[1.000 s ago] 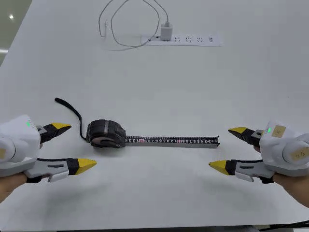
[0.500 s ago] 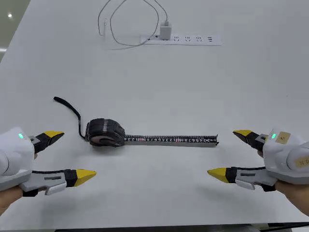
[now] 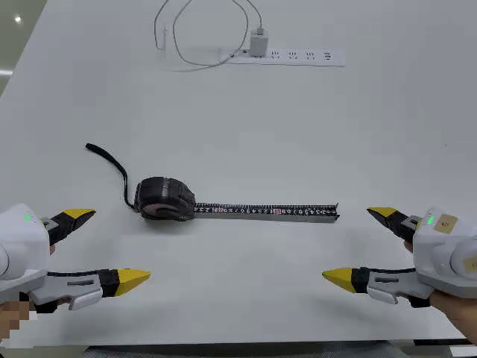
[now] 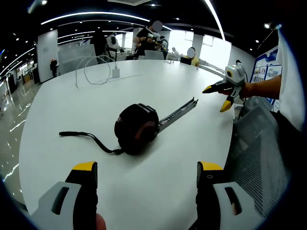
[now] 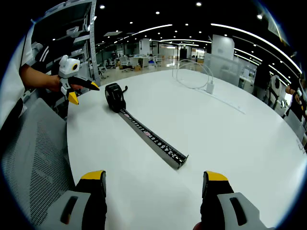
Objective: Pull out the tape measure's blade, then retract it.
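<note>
While the black tape measure (image 3: 165,200) lies on the white table (image 3: 238,127) with its blade (image 3: 268,211) drawn out to the right, my left gripper (image 3: 119,245) and right gripper (image 3: 346,243) hover near either end, jaws spread wide, holding nothing.

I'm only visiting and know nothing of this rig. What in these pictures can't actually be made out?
- Blade markings: in the head view, too small to read.
- Tape measure case: in the left gripper view, its far side is hidden by its own body.
- White cable: in the head view, the loop is cut off by the top edge.
- Hands holding the grippers: in the head view, cut off by the picture's lower corners.
</note>
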A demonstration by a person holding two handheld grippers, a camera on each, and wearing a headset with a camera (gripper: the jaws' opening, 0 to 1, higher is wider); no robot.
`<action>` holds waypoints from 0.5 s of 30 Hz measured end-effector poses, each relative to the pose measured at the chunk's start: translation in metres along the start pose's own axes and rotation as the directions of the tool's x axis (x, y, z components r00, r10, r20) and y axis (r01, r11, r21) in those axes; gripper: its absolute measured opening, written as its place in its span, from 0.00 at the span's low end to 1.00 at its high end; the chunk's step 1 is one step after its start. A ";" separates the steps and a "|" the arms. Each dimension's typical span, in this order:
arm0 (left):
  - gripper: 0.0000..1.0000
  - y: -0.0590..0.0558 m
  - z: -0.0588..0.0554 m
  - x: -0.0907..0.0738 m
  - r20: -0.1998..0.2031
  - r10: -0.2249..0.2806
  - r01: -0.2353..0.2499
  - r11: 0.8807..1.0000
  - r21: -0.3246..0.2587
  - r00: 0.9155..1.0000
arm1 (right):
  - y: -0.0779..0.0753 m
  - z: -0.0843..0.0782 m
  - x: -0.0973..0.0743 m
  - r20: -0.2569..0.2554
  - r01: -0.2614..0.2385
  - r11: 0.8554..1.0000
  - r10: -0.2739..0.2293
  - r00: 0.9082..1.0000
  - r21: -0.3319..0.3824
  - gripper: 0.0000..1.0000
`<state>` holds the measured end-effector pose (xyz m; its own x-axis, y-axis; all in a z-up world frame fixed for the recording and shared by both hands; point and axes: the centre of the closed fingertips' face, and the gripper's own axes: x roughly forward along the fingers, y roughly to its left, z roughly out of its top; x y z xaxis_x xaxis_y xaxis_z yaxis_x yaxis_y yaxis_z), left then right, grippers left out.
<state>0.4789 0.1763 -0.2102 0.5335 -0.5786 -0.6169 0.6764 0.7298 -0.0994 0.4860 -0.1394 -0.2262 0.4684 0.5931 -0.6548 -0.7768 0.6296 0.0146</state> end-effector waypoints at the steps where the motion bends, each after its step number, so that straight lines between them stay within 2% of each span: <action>1: 0.83 0.000 0.000 0.000 0.002 0.001 -0.001 1.000 -0.002 1.000 | 0.000 0.001 -0.001 0.005 0.002 1.000 -0.002 1.000 0.003 0.81; 7: 0.84 -0.006 -0.001 -0.003 0.007 0.005 -0.005 1.000 -0.010 1.000 | 0.007 0.000 -0.003 0.019 0.004 1.000 -0.004 1.000 0.009 0.82; 15: 0.86 -0.008 -0.004 -0.009 0.011 0.007 -0.007 1.000 -0.025 1.000 | 0.009 -0.002 -0.007 0.025 0.009 1.000 -0.010 1.000 0.021 0.85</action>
<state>0.4666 0.1768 -0.2075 0.5441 -0.5771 -0.6090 0.6599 0.7426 -0.1141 0.4743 -0.1391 -0.2230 0.4864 0.5996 -0.6355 -0.7633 0.6455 0.0249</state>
